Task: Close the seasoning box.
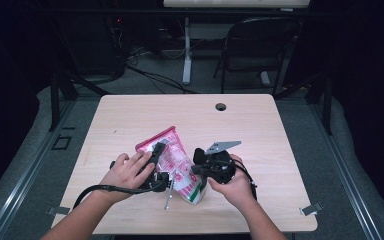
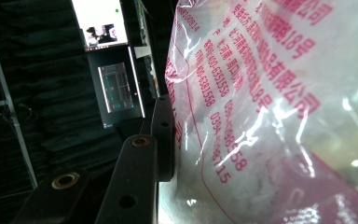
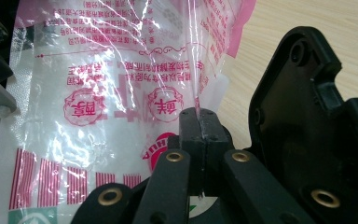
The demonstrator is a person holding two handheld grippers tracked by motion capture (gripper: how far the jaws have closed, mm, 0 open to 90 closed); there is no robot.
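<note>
A clear plastic bag [image 1: 172, 160] printed with red Chinese text and pink edging lies on the near middle of the wooden table [image 1: 260, 130], its pink top end pointing away from the person and its lower end, with a green and red mark, nearest the table's front edge. White contents, possibly a powder or grain, show through the film in the left gripper view. The right gripper [image 3: 199, 125] is clenched on the bag's thin edge film, its 2 black jaws pressed together with the plastic pinched between them; in the high view the right hand [image 1: 232, 185] holds it just beside the bag's lower right side. The left gripper [image 1: 156, 156] lies across the bag's left side, 1 jaw against the film, but whether it grips is hard to tell. The left hand [image 1: 127, 172] rests on it. A folding chair [image 1: 260, 45] stands beyond the table.
</note>
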